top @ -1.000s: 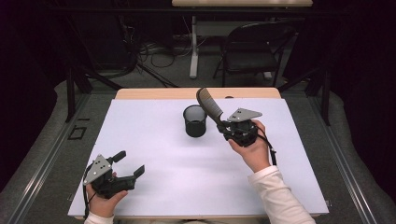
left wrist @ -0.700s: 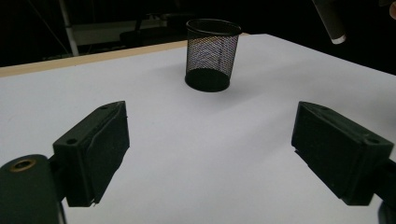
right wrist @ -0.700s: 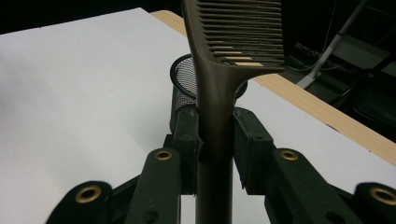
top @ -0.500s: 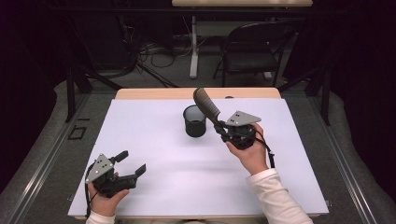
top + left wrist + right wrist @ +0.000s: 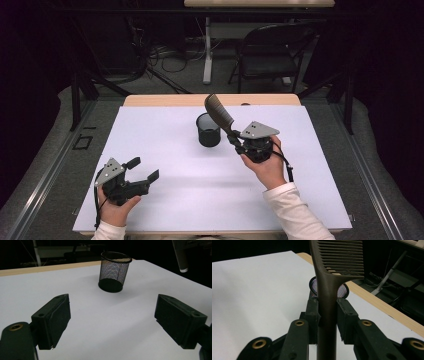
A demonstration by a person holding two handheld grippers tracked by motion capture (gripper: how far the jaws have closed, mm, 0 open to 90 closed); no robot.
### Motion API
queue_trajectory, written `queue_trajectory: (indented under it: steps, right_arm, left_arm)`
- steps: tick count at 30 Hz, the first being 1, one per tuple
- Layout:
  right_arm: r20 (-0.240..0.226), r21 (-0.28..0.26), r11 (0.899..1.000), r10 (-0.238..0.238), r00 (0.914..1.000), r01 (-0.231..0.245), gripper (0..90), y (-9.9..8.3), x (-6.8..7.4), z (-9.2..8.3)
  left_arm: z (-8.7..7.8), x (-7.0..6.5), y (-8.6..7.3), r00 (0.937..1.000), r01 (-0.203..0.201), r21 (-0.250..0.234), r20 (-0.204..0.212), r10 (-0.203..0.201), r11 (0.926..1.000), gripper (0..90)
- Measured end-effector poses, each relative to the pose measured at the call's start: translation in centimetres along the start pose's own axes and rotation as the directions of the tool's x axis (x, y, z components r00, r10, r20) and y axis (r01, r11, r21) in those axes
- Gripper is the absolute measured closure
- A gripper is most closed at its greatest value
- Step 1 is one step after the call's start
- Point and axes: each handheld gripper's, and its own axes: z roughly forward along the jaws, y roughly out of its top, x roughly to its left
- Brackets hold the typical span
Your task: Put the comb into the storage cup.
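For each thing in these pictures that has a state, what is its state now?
Dark brown plastic comb: clamped by its handle, raised off the table, teeth end up.
Black wire-mesh cup: upright on the white table, empty.
Right gripper: shut on the comb's handle.
Left gripper: open, nothing between its jaws.

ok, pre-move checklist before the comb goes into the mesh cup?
1. Grip on comb: ok. The right gripper has its jaws clamped on the handle.
2. Comb position: not ok yet. The toothed end points up and away, beside the mesh cup, not over its mouth.
3. Cup upright: ok, standing on the white table.
4. Cup contents: cannot tell for sure; nothing shows through the mesh in the left gripper view.
5. Left gripper: ok. Jaws apart, nothing between them, well clear of the cup.
6. Path to cup: ok, nothing lies between.
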Motion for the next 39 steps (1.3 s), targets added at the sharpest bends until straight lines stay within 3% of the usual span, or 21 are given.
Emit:
queue_trajectory:
  steps: [9,27,39]
  right_arm:
    - [0.000,-0.009,1.000,-0.003,1.0000,0.003,72.9,-0.1,0.1,0.1]
    - [-0.001,-0.022,1.000,0.012,0.9999,-0.012,72.9,-0.2,0.0,-0.2]
    - [-0.003,-0.030,0.999,0.012,0.9999,-0.012,72.9,-0.3,0.2,-0.1]
  left_arm:
    - [1.0,-0.4,1.7,0.9997,0.018,0.002,0.015,-0.018,0.9998,15.2]
    - [3.4,-2.3,5.7,0.9978,-0.012,0.001,0.065,0.012,0.9999,15.5]
    - [5.2,-2.5,7.9,0.9934,0.042,0.007,0.106,-0.043,0.9991,18.3]
